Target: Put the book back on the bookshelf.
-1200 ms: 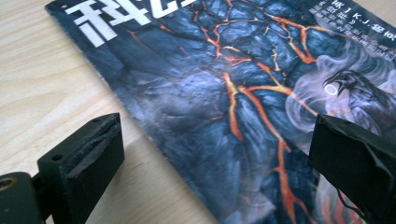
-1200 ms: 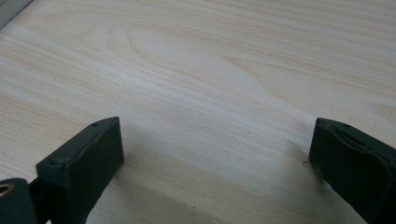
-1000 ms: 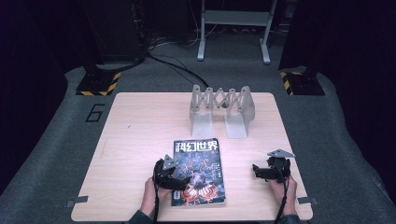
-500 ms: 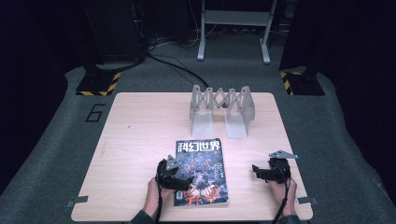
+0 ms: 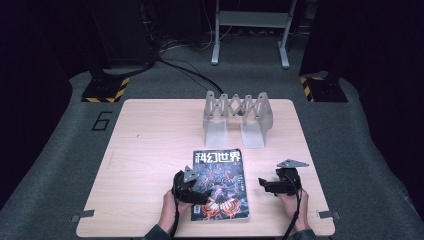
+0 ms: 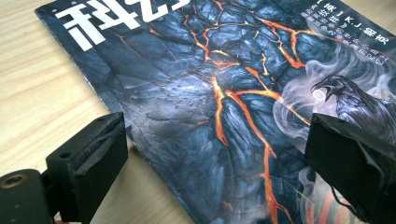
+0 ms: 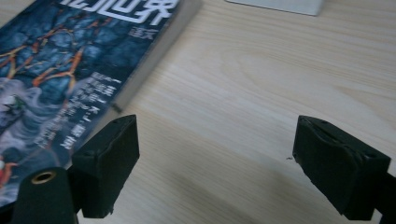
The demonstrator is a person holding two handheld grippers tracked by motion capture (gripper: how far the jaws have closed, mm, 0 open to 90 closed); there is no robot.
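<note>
Two tools on the go here, one in each hand. Left tool (image 5: 199, 194) sits over the left edge of the book (image 5: 222, 185), jaws spread wide, one on the wood side and one over the cover; can't tell if either pad actually presses on it. Right tool (image 5: 264, 184) is just beside the book's right edge, with bare surface (image 5: 150, 145) between its jaws. Those jaws have just been closing a bit but are open wide, nothing in them.

Count: one book, lying flat and cover up near the front edge of the surface, dark cover with orange lava cracks and white Chinese title. One grey rack (image 5: 236, 117) behind the book, toward the far edge, with zigzag dividers making a few slots. Can't tell if anything's in those slots.
</note>
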